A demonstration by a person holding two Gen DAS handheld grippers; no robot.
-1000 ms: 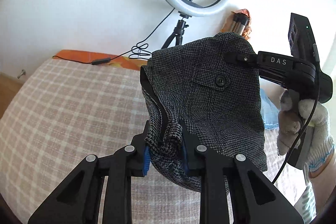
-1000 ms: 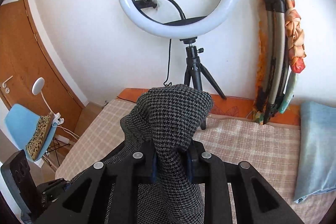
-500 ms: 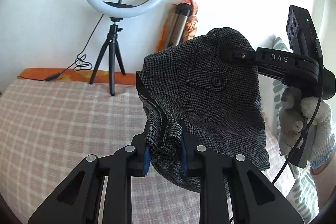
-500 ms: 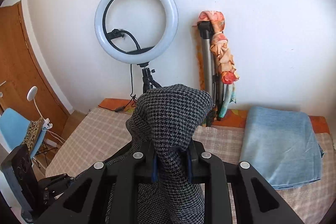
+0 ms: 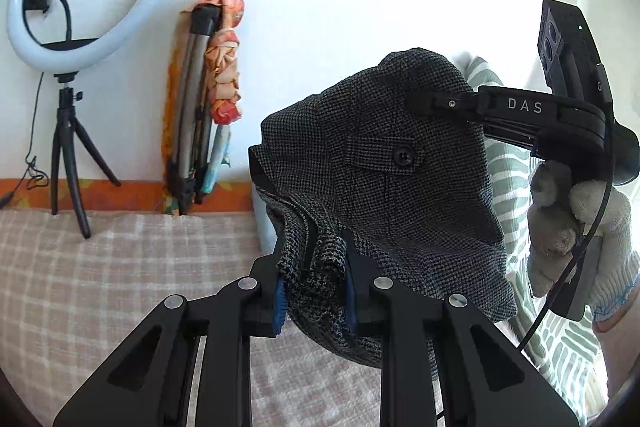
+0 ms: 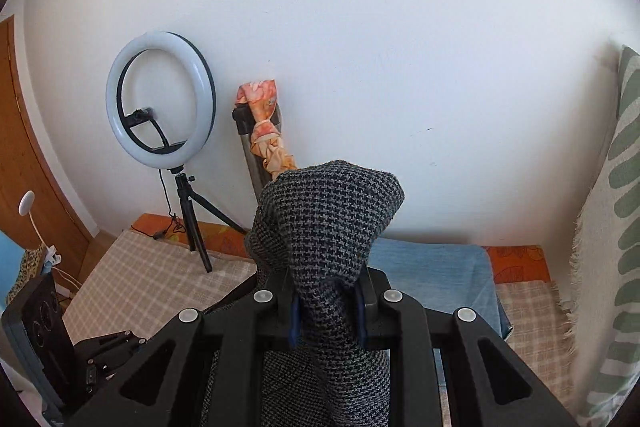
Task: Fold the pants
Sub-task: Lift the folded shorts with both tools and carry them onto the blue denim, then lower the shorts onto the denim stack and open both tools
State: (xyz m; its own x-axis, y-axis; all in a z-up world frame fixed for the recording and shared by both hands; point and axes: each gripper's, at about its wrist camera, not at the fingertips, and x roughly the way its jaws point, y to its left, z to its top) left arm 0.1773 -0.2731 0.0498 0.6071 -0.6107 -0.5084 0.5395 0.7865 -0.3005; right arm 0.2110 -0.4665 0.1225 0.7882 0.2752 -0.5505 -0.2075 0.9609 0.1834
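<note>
The grey houndstooth pants (image 5: 384, 187) hang in the air above the checked bed cover (image 5: 100, 287), bunched, with a buttoned pocket facing the left wrist camera. My left gripper (image 5: 314, 291) is shut on a fold near the zip. My right gripper (image 6: 326, 311) is shut on another bunch of the pants (image 6: 328, 227). In the left wrist view the right gripper (image 5: 440, 103) reaches in from the right, held by a gloved hand (image 5: 580, 239), its fingers clamped on the upper right of the cloth. The lower part of the pants is hidden behind the grippers.
A ring light on a tripod (image 5: 68, 27) and a folded stand wrapped in orange cloth (image 5: 208, 107) stand against the white wall. A folded blue towel (image 6: 432, 267) lies on the bed at the back right. A green-striped cloth (image 6: 616, 227) hangs at the right.
Both grippers have swung to the right with the pants held up; the ring light has slid to the left in both views and the striped cloth has come into view.
</note>
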